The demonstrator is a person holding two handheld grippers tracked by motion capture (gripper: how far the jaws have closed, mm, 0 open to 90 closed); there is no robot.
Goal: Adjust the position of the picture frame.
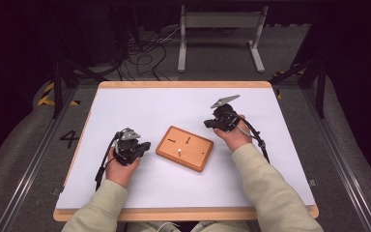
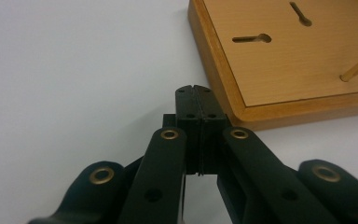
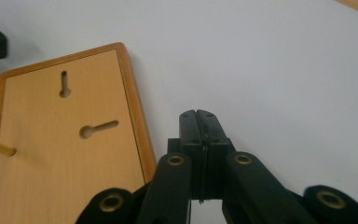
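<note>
A flat wooden board (image 1: 184, 148) with two keyhole slots and one upright peg (image 1: 179, 152) lies in the middle of the white table. My left gripper (image 1: 145, 145) rests just left of the board, pointing at its near left edge; its jaws are pressed together with nothing between them (image 2: 196, 100). Its view has the board (image 2: 289, 60) close ahead on the right. My right gripper (image 1: 207, 123) hovers beside the board's far right corner, shut and empty (image 3: 198, 126). The board (image 3: 60, 144) lies to the left in that view.
The white table top (image 1: 140, 106) has a wooden rim and bare surface all round the board. Beyond the far edge stand a grey metal frame (image 1: 221, 36), cables on the floor and dark tripod legs.
</note>
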